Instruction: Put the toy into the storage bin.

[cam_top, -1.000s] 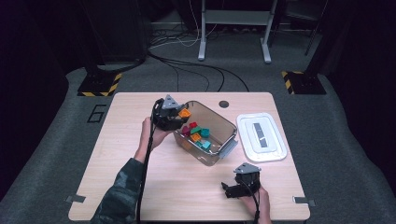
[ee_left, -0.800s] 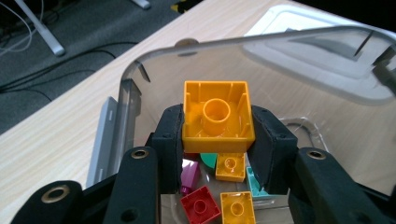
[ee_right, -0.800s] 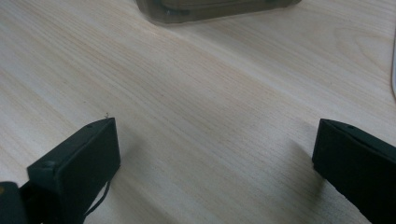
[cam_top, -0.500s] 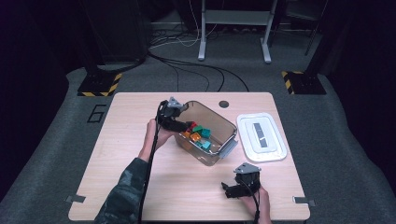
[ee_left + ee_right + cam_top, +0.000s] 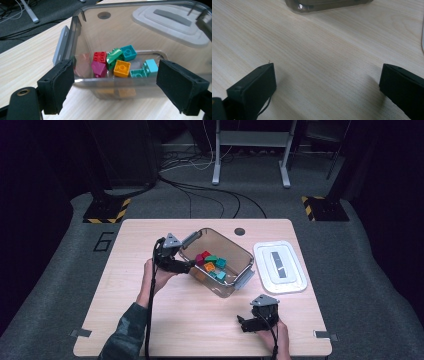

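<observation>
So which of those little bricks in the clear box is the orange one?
The orange brick sits in the middle of the pile, with a single round stud on top. A green brick lies just behind it; the others are red, magenta or teal.

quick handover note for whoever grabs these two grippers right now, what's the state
Left gripper: open, jaws have just been opening, nothing between them; it sits at the near wall of the clear bin.
Right gripper: open, holding nothing, low over bare table at the near right.
Things: the coloured blocks lie in the bin; the white lid lies flat on the table to the bin's right, apart from it.
Done: blocks are in the bin.
Left: probably fitting the lid on the bin.
</observation>
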`<action>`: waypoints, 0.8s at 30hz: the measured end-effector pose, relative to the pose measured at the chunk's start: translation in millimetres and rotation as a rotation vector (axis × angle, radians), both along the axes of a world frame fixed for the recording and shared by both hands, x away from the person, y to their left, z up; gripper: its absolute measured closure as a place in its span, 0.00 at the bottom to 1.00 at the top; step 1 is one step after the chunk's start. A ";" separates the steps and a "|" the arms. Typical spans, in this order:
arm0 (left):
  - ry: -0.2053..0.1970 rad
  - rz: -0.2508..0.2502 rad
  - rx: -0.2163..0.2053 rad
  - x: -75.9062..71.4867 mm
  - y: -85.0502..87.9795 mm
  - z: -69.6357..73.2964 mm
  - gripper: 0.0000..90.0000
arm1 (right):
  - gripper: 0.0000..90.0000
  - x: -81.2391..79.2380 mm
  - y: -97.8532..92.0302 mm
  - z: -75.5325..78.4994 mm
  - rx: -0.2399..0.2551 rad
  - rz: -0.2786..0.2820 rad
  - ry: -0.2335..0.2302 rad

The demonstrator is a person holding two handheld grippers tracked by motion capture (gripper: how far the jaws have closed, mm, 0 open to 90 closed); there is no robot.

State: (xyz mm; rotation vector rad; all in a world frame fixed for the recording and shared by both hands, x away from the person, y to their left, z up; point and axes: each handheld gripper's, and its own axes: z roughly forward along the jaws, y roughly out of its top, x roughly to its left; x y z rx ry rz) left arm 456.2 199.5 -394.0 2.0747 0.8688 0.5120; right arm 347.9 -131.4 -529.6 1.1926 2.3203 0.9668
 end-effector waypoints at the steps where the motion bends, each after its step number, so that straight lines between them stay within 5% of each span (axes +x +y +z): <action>1: -0.004 0.004 -0.001 -3.5 1.2 -1.0 0.16 | 0.00 0.0 0.0 0.0 0.000 0.000 0.000; 18: 0.005 0.034 0.033 -45.3 29.3 -34.0 0.14 | 0.00 0.0 0.0 0.0 0.000 0.000 0.000; 24: 0.069 0.043 0.053 -55.4 37.9 -59.0 0.14 | 0.00 0.0 0.0 0.0 0.000 0.000 0.000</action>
